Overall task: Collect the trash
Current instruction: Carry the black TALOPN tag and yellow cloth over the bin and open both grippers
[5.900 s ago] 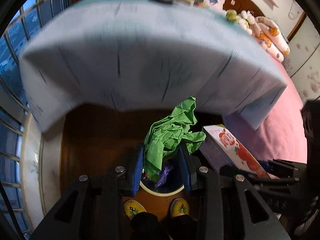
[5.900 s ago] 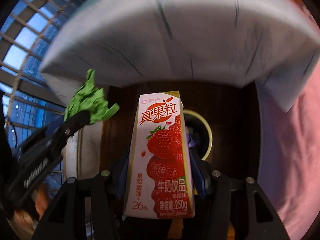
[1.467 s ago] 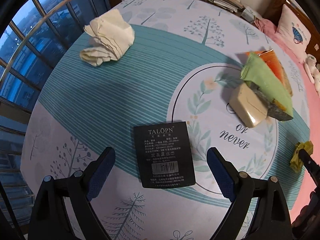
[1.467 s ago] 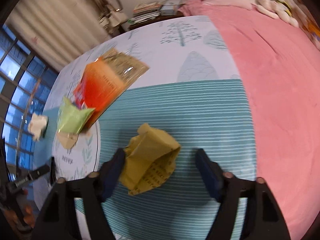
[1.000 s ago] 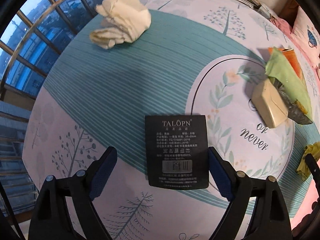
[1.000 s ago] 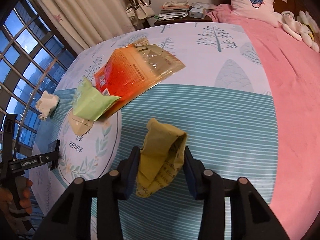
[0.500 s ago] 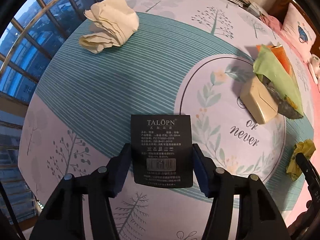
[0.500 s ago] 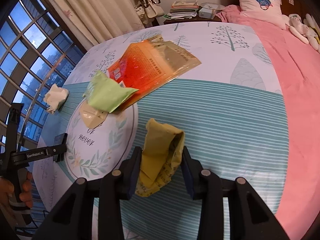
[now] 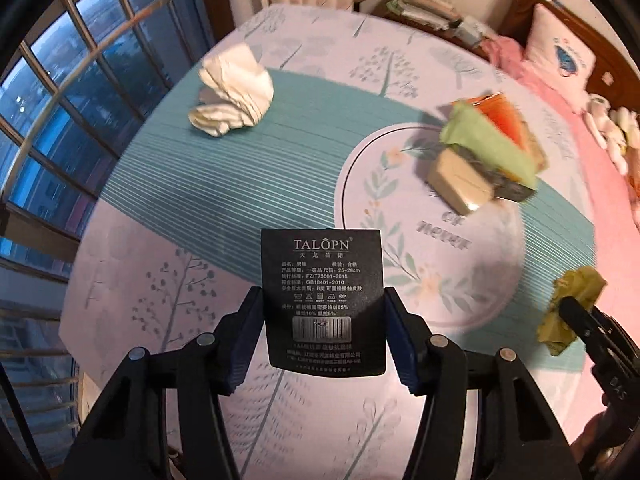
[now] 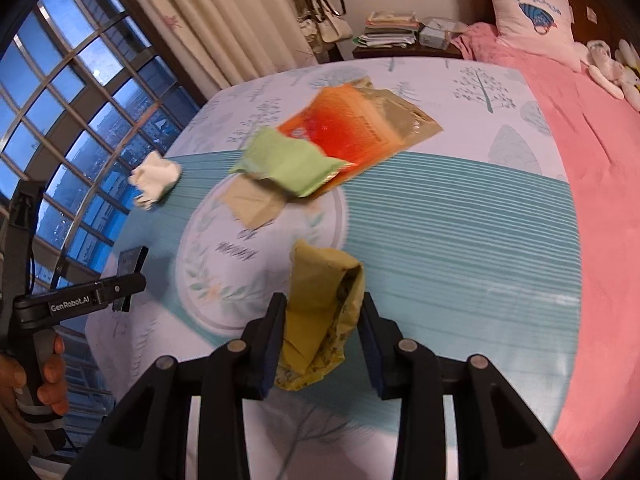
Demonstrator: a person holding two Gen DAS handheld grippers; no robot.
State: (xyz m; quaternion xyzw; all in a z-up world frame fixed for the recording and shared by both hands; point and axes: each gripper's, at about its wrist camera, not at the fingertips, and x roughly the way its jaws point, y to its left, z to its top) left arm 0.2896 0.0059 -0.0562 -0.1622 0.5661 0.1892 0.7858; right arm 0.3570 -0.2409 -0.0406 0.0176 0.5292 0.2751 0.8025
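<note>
My left gripper (image 9: 324,332) is shut on a black TALOPN cardboard tag (image 9: 323,296), held just above the patterned tablecloth (image 9: 248,184). My right gripper (image 10: 324,328) is shut on a crumpled yellow wrapper (image 10: 320,308), lifted off the cloth; the wrapper also shows at the right of the left wrist view (image 9: 568,308). On the table lie a crumpled white tissue (image 9: 232,92), a beige box (image 9: 458,178), a light green packet (image 10: 288,164) and an orange snack bag (image 10: 356,128).
A bed with a pink blanket (image 10: 592,160) and a pillow (image 10: 532,12) lies right of the table. Windows (image 10: 60,80) and curtains (image 10: 224,12) stand at the left. A nightstand with stacked books (image 10: 388,28) is behind the table.
Both grippers closed from open onto their items: the left on the black tag, the right on the yellow wrapper. Both items are now lifted slightly off the cloth.
</note>
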